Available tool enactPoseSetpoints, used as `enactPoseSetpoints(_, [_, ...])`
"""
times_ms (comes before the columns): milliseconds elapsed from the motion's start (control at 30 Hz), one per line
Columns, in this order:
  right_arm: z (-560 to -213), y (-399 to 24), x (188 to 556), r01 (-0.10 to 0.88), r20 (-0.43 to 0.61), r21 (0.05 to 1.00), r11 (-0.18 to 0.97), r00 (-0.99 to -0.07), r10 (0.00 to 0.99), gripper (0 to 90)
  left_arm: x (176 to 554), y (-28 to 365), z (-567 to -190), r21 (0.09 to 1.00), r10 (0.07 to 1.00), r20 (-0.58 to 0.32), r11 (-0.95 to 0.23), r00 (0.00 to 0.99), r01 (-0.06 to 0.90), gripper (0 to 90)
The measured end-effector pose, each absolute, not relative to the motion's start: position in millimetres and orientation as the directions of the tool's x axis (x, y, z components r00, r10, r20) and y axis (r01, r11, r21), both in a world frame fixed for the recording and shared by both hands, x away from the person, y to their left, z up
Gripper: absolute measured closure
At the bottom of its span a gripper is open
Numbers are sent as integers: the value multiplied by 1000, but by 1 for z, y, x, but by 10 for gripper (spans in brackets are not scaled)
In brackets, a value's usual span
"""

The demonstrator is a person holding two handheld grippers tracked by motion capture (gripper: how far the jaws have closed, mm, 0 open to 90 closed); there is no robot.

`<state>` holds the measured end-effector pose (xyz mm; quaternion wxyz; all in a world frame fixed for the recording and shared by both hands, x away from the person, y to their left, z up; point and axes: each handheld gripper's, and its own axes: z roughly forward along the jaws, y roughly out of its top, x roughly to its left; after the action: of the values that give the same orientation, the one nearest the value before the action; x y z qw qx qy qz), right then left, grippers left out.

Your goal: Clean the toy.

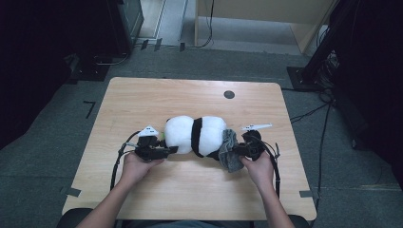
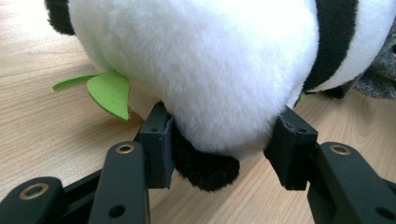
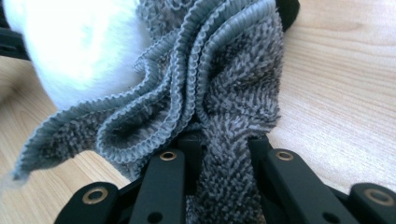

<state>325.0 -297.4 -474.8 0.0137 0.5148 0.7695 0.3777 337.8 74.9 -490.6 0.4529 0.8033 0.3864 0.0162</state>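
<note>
High view: black-and-white plush panda (image 1: 196,135) lying mid wooden table (image 1: 142,99), between left gripper (image 1: 166,151) and right gripper (image 1: 237,151). Left gripper view: 2 jaws clamped on panda's white end. Right gripper view: jaws pinched tight on bunched grey terry cloth (image 3: 219,84), pressed against panda.

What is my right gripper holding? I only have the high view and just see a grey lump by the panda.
Observer: The right gripper is shut on a bunched grey towel, its ribbed edge folded in pleats.
Operator: Is the towel against the toy?
Observer: Yes, it presses on the plush panda at its white fur.
Operator: And the left side?
Observer: The left gripper has its jaws pressed into the panda's white end, with a black limb between them.
Operator: Anything under it?
Observer: A green felt leaf sticks out beneath the panda onto the table.
</note>
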Motion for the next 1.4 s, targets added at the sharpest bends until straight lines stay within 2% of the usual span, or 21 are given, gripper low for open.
enactPoseSetpoints(133, [-475,-303,327,792,371,584,181,-458,808,759,338,75,-490,741,635,-325,-289,701,606,484])
enactPoseSetpoints(367, [-449,-316,315,743,368,657,125,-461,807,763,338,76,-491,745,632,-317,-295,707,598,482])
enactPoseSetpoints(633, [-407,-308,311,655,364,748,107,-540,759,765,337,75,-491,749,632,-315,-293,708,595,482])
enactPoseSetpoints(967, [-380,-250,321,600,331,777,190,-647,687,765,337,75,-491,751,634,-310,-293,708,592,482])
enactPoseSetpoints(1400, [-398,-162,339,590,320,749,301,-720,616,765,336,75,-490,751,635,-308,-295,708,591,479])
